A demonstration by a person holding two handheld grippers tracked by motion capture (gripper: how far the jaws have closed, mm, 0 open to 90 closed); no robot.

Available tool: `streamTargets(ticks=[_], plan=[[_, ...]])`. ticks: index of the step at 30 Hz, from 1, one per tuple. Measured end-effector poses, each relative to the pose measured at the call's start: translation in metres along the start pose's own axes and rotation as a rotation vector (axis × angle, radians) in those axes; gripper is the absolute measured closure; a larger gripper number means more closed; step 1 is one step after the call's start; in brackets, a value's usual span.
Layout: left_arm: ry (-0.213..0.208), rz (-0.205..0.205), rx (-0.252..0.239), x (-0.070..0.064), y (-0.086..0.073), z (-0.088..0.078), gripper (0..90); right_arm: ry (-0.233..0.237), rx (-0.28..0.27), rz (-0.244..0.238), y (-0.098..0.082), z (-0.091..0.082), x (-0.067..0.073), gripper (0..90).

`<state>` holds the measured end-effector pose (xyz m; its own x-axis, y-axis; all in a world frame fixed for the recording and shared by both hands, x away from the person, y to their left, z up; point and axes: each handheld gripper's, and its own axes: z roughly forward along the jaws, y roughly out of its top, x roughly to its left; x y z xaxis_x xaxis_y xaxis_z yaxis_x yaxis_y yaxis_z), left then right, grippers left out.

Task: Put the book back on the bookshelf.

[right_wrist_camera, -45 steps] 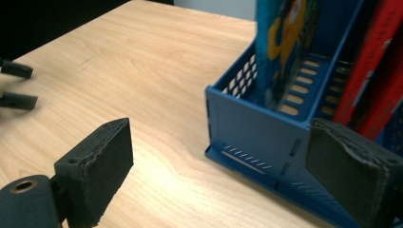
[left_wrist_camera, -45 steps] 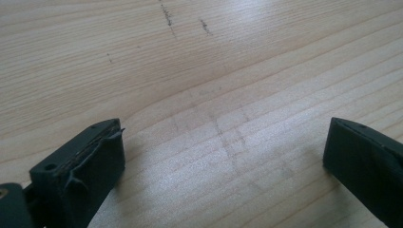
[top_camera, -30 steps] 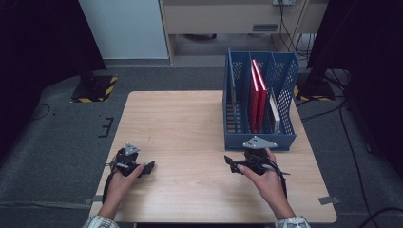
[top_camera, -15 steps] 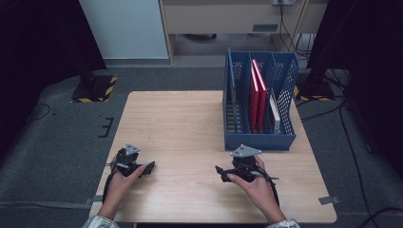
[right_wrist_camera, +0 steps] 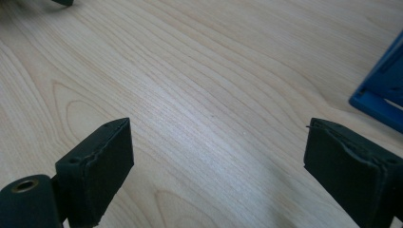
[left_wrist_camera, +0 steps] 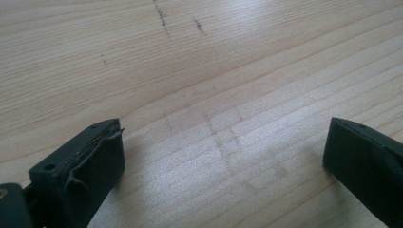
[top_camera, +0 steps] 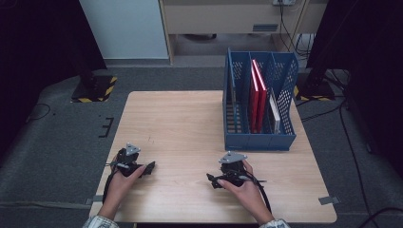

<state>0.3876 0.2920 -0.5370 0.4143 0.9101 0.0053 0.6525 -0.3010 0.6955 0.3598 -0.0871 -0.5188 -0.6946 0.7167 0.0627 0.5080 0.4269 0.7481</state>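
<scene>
Two red books (top_camera: 255,97) upright in blue rack (top_camera: 259,141).

left tool (top_camera: 145,169): black body, small grey three-cornered plate on top, thin black cable
right tool (top_camera: 212,180): same black build, bigger grey plate, black cable too
pads (right_wrist_camera: 102,168): chunky black, kinda frayed edges
sleeves (top_camera: 97,222): pale checked fabric

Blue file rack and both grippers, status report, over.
Left gripper and right gripper open, empty, low over table. Blue file rack upright, red folders inside. Nothing between.
</scene>
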Motion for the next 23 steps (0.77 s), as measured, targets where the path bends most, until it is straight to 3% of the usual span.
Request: streamTargets(ticks=[6, 12, 17, 23], plan=[[0.000, 0.001, 0.000, 0.000, 0.000, 0.000, 0.0, -0.015, 0.016, 0.000, 0.003, 0.014, -0.001, 9.9], [-0.001, 0.000, 0.000, 0.000, 0.000, 0.000, 0.0, -0.054, 0.067, -0.007, 0.000, 0.024, -0.001, 10.1], [-0.003, 0.001, 0.000, -0.001, 0.000, 0.001, 0.0, -0.070, 0.045, -0.006, -0.003, 0.027, 0.001, 7.3], [-0.005, 0.004, 0.001, -0.001, 0.001, 0.000, 0.0, -0.083, 0.055, 0.005, -0.002, 0.029, 0.000, 3.1]])
